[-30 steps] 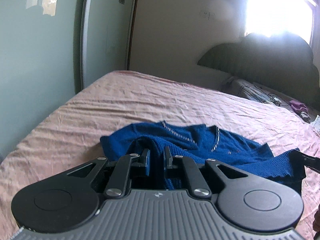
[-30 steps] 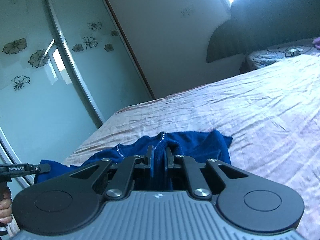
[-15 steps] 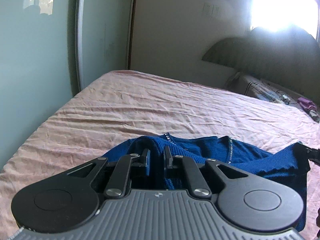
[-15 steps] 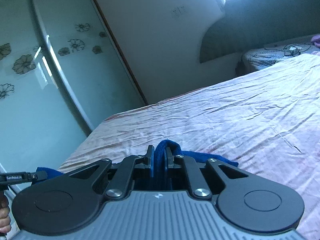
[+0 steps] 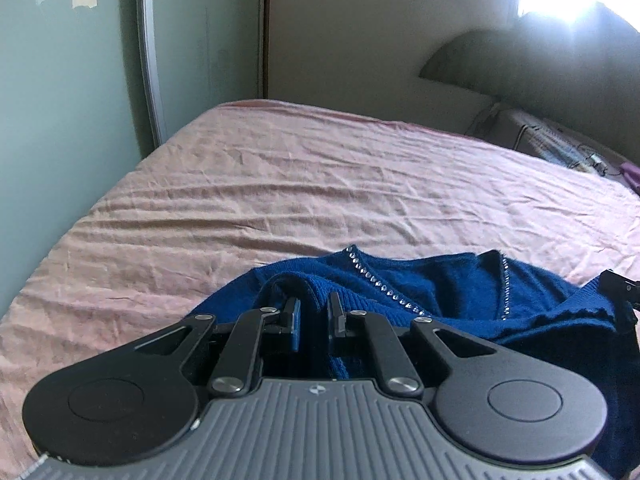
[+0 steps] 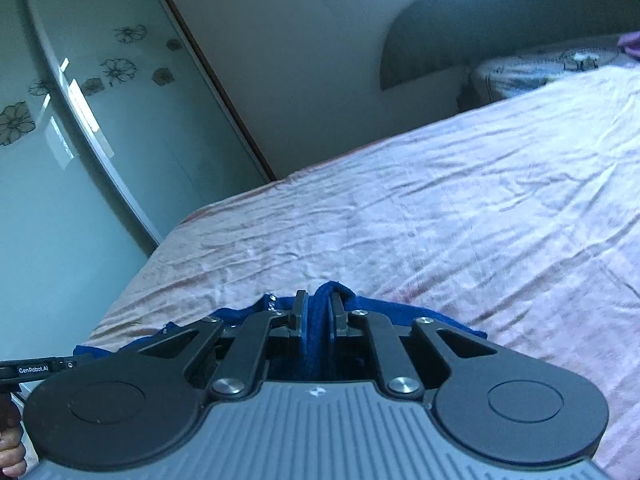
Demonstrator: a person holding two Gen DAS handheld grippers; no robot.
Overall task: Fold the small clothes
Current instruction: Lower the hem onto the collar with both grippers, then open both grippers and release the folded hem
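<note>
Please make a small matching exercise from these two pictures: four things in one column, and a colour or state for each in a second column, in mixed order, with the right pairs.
Things:
1. sweater
2. bed sheet
3. left gripper
4. wardrobe door

Descriptions:
A. pink and wrinkled
B. pale green glass with flower prints
C. dark blue with a row of small stones
D. shut on a fold of blue knit

Pairs: 1-C, 2-A, 3-D, 4-B

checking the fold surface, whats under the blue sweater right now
Under the blue knitted sweater with a rhinestone-trimmed neckline lies the wrinkled pink bedsheet, visible all around it. Whatever sits directly beneath the fabric is covered, so I cannot tell if anything else is there.
</note>
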